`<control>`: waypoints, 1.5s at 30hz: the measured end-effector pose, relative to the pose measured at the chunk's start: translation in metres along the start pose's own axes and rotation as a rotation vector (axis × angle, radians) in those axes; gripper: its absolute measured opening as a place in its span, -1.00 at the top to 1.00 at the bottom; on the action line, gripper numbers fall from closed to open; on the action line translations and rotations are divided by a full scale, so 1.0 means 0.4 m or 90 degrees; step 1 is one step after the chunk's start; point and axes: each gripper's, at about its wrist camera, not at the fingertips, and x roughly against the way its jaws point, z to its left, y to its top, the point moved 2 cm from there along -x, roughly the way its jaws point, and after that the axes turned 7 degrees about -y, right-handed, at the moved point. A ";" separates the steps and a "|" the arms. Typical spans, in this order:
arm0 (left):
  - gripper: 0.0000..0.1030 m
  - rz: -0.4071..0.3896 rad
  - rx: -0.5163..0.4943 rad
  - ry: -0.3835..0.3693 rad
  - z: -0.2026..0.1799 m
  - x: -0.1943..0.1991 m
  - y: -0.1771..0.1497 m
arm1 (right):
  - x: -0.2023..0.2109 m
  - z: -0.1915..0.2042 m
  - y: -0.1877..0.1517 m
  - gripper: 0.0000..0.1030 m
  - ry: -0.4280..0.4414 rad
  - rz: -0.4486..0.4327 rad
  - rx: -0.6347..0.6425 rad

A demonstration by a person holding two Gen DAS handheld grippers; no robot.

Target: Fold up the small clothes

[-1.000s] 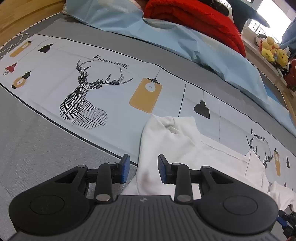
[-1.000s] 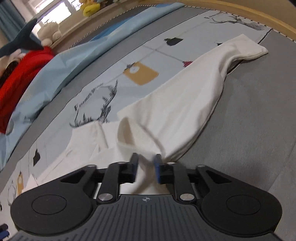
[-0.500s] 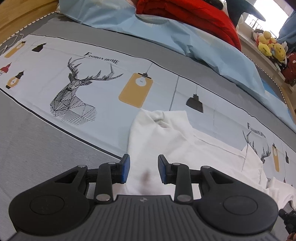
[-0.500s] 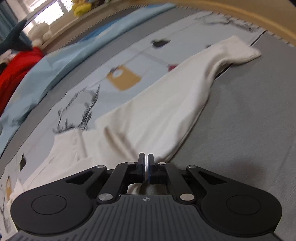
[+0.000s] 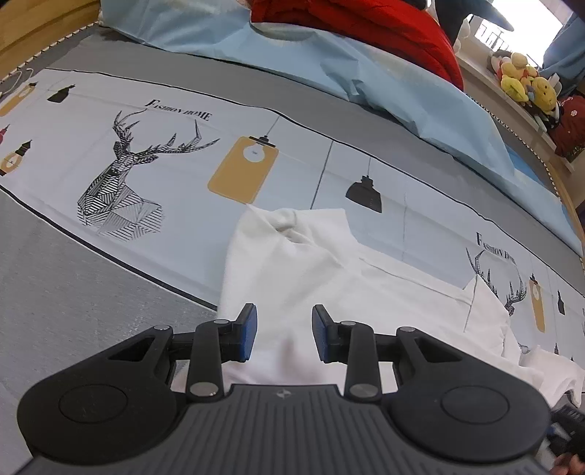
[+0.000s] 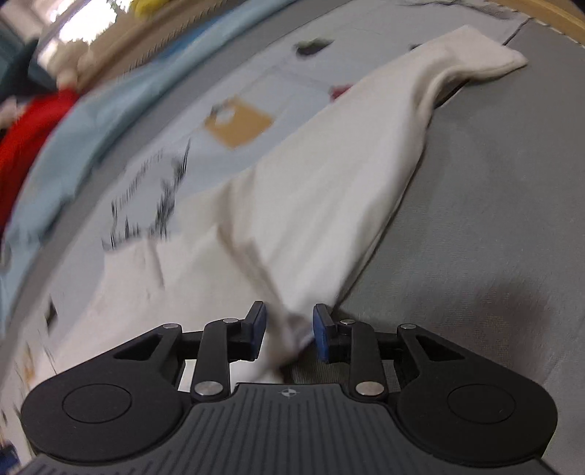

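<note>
A white long-sleeved garment (image 5: pixel 299 263) lies spread on the bed, one end bunched at the top (image 5: pixel 292 226). My left gripper (image 5: pixel 283 334) hovers over its near part, open, with nothing pinched. In the blurred right wrist view a sleeve (image 6: pixel 347 164) runs to its cuff (image 6: pixel 486 54) at the far right. My right gripper (image 6: pixel 289 329) sits at the sleeve's near edge. Its jaws are opening, and a fold of white cloth lies between them without the pads pressing on it.
The bed has a grey cover (image 6: pixel 475 219) and a pale printed sheet with deer and lamps (image 5: pixel 120 175). A light blue quilt (image 5: pixel 384 84) and a red blanket (image 5: pixel 365 25) lie at the back. Soft toys (image 5: pixel 523 76) sit on a ledge at the far right.
The right gripper shut over the cloth half a second ago and now stands apart again; the raised fold there has flattened. The left gripper drifted slightly over the garment, jaws unchanged.
</note>
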 end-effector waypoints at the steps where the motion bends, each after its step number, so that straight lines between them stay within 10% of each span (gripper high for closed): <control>1: 0.29 0.001 -0.001 -0.002 -0.006 -0.002 -0.002 | 0.015 -0.007 0.019 0.42 0.001 -0.029 0.000; 10: 0.29 0.012 -0.022 -0.018 -0.057 -0.018 -0.019 | 0.014 -0.281 0.239 0.41 -0.010 -0.193 -0.150; 19: 0.29 0.018 -0.061 0.002 -0.073 -0.032 -0.031 | -0.108 -0.509 0.358 0.34 0.099 -0.167 -0.396; 24: 0.29 0.021 -0.070 0.009 -0.074 -0.039 -0.032 | -0.148 -0.506 0.382 0.40 0.122 -0.167 -0.399; 28: 0.29 0.019 -0.065 0.005 -0.071 -0.037 -0.027 | -0.122 -0.515 0.378 0.87 0.074 -0.190 -0.398; 36: 0.29 0.012 -0.053 -0.006 -0.055 -0.012 -0.020 | 0.014 -0.541 0.386 0.91 -0.095 -0.298 -0.402; 45: 0.29 -0.007 -0.014 -0.009 0.013 0.032 0.004 | 0.157 -0.331 0.364 0.93 -0.128 -0.402 -0.238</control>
